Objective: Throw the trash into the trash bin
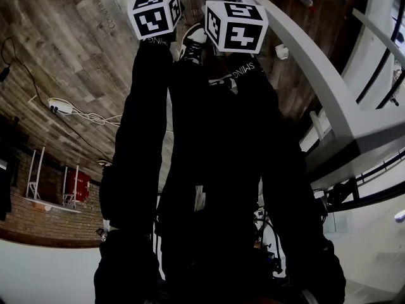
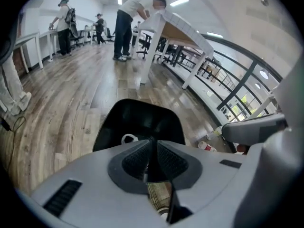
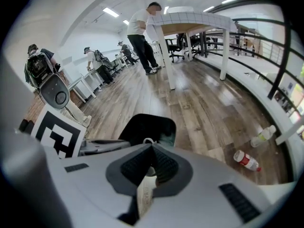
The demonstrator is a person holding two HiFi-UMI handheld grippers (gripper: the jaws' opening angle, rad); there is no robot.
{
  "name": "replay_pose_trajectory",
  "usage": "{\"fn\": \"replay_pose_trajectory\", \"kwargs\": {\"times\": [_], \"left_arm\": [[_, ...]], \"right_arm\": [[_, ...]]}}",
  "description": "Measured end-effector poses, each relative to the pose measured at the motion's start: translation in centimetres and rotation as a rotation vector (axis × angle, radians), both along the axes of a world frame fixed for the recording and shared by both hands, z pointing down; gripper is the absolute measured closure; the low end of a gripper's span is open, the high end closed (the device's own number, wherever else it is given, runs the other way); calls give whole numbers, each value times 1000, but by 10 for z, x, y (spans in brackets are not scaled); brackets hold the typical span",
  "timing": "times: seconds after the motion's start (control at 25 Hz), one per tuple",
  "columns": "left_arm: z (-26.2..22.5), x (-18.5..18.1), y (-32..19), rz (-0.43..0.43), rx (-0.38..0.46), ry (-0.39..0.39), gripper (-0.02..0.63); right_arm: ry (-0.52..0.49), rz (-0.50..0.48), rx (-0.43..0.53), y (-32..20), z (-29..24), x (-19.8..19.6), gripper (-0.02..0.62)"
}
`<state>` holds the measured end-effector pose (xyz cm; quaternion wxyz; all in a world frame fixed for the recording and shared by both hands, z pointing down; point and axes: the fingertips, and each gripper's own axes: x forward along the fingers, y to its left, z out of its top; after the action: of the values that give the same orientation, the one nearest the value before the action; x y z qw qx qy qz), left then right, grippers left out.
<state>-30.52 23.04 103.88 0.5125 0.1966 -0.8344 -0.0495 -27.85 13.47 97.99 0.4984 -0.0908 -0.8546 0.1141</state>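
Observation:
A black trash bin (image 2: pixel 137 120) stands on the wood floor right past both grippers and shows again in the right gripper view (image 3: pixel 147 127). A small white looped scrap (image 2: pixel 128 138) lies inside it. My left gripper (image 2: pixel 151 145) hangs over the bin's near rim with its jaws a narrow slit apart and nothing visible between the pads. My right gripper (image 3: pixel 152 150) is shut on a beige paper strip (image 3: pixel 145 194) that hangs down behind the pads. In the head view only the marker cubes of the left gripper (image 1: pixel 155 12) and the right gripper (image 1: pixel 235 24) show above dark sleeves.
A red-labelled bottle (image 3: pixel 247 160) and a clear bottle (image 3: pixel 262 136) lie on the floor to the right, by a railing. A cup (image 2: pixel 205 146) lies right of the bin. A white table (image 2: pixel 166 27) and several people stand farther off. A power strip (image 1: pixel 60 108) lies at the left.

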Motion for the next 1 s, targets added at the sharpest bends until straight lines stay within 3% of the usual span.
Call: {"fn": "replay_pose_trajectory", "kwargs": {"times": [0.28, 0.52, 1.0], "left_arm": [[-59, 14, -5, -43, 20, -37, 563], [-151, 26, -9, -50, 36, -103, 601], [-382, 71, -37, 81, 131, -195, 604]], "right_arm": [[-28, -1, -2, 2, -52, 6, 580], [-77, 17, -47, 9, -137, 17, 580], [-229, 143, -107, -7, -357, 69, 580]]}}
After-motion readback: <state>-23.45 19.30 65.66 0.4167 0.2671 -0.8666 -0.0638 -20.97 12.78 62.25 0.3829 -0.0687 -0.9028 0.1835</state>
